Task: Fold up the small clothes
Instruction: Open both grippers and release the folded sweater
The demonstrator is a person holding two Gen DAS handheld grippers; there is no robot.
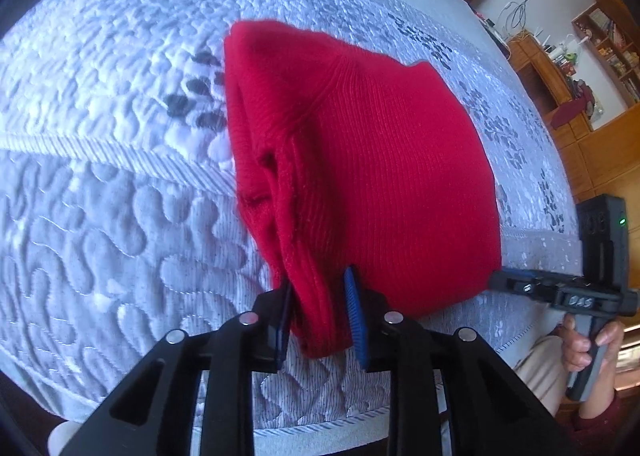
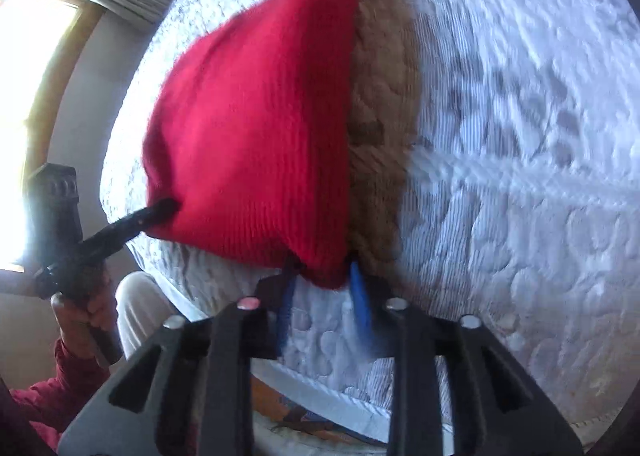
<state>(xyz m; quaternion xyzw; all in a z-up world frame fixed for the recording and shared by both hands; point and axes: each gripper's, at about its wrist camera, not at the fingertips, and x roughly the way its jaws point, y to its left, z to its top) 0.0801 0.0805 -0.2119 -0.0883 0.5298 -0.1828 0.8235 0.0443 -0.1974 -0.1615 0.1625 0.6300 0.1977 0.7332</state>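
Quilted white bed forms the surface. Left gripper fingers clench one near corner of the folded red knit garment; right gripper fingers stand parted around the other corner. Garment lies on the bed, beside a brown knit piece.

A white quilted bed carries a folded red knit garment.

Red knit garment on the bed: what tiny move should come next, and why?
Probably open the left gripper and let go. The red knit garment already lies folded on the quilted bed, the right gripper looks loose around its corner, and only the left one seems clamped on the bunched edge.
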